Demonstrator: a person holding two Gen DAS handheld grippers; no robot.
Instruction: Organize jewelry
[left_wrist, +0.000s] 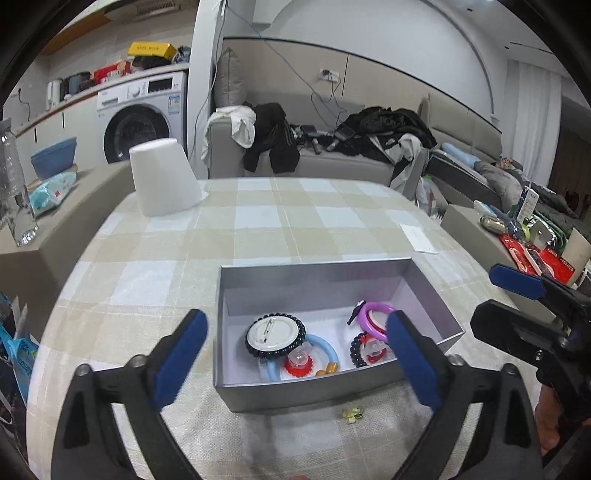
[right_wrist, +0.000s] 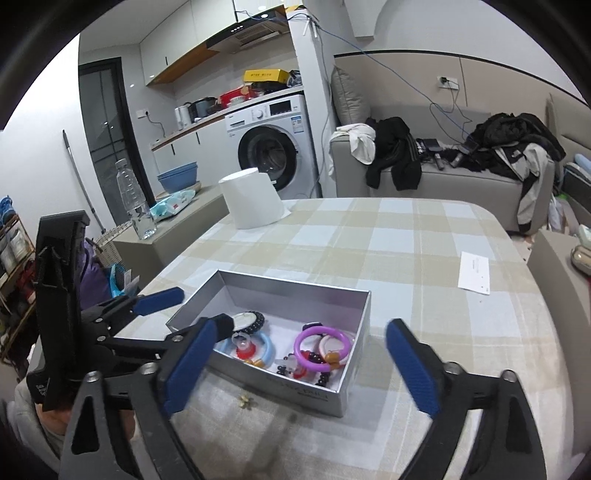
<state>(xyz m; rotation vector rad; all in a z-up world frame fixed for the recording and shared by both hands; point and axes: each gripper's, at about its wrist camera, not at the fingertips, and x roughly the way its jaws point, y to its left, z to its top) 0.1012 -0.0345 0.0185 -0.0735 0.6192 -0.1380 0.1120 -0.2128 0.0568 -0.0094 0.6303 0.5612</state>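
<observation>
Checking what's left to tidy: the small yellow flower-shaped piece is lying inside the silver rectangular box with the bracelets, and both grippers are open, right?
Not quite. The small yellow flower-shaped piece lies outside the silver rectangular box, on the checked tablecloth in front of its near wall, as the left wrist view shows. The rest holds: the bracelets are in the box, and the left gripper and right gripper are open.

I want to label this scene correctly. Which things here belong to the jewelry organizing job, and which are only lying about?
Belong to the job:
- grey box
- purple bangle
- black bead bracelet
- light blue ring
- small yellow flower piece outside the box

Only lying about:
- white upturned cup
- paper slip
- water bottle
</observation>
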